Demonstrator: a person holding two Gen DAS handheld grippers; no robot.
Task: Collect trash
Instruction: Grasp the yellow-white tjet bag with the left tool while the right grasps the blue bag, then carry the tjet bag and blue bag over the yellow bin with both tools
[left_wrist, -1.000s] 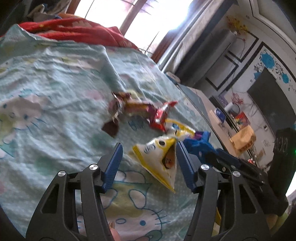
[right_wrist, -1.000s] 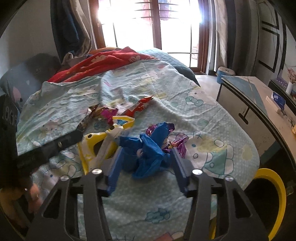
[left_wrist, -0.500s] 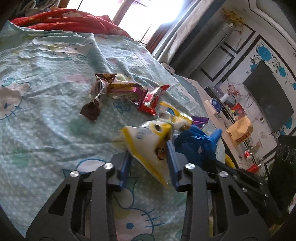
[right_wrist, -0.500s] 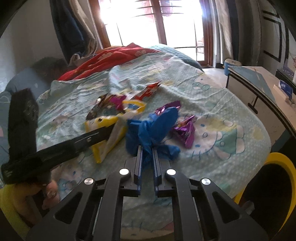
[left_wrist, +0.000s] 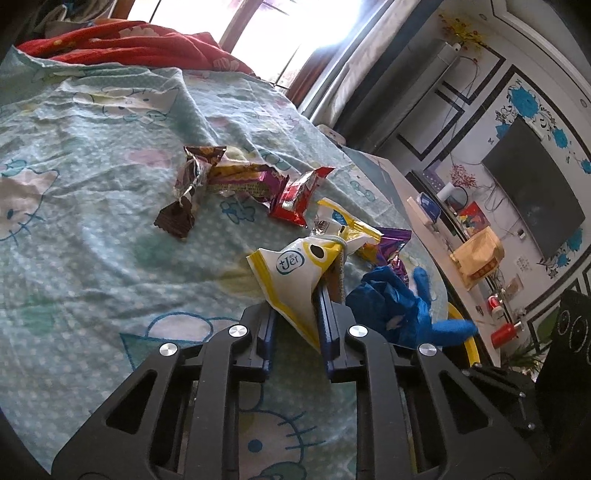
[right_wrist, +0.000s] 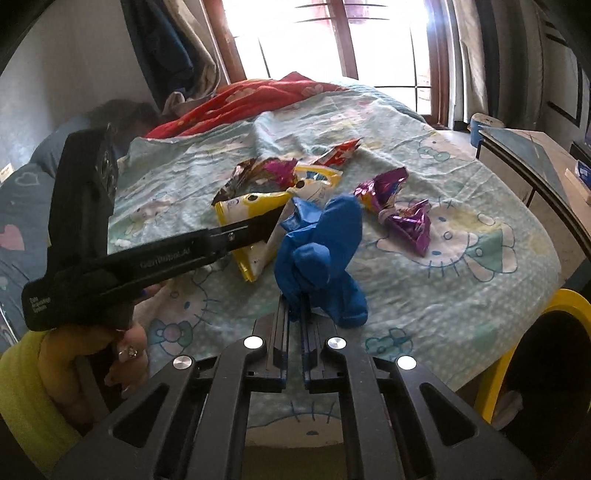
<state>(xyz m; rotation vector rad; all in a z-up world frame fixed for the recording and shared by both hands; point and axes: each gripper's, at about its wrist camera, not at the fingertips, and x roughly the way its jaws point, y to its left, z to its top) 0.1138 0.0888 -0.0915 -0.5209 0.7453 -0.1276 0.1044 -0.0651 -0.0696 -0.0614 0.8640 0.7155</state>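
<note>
My left gripper (left_wrist: 295, 317) is shut on a yellow and white snack bag (left_wrist: 295, 269) and holds it just above the bed; the bag also shows in the right wrist view (right_wrist: 251, 210). My right gripper (right_wrist: 293, 314) is shut on a crumpled blue glove (right_wrist: 317, 251), also seen in the left wrist view (left_wrist: 399, 306). On the Hello Kitty bedsheet (left_wrist: 74, 221) lie a brown wrapper (left_wrist: 184, 192), a red wrapper (left_wrist: 299, 192) and purple wrappers (right_wrist: 402, 210).
A yellow-rimmed bin (right_wrist: 546, 354) stands off the bed's near right corner. A red blanket (right_wrist: 251, 99) lies at the far end. A desk (right_wrist: 535, 158) stands at the right, with a television (left_wrist: 532, 203) on the wall.
Both grippers have closed, the left on the yellow bag and the right on the blue glove. Both items have lifted slightly off the sheet.
</note>
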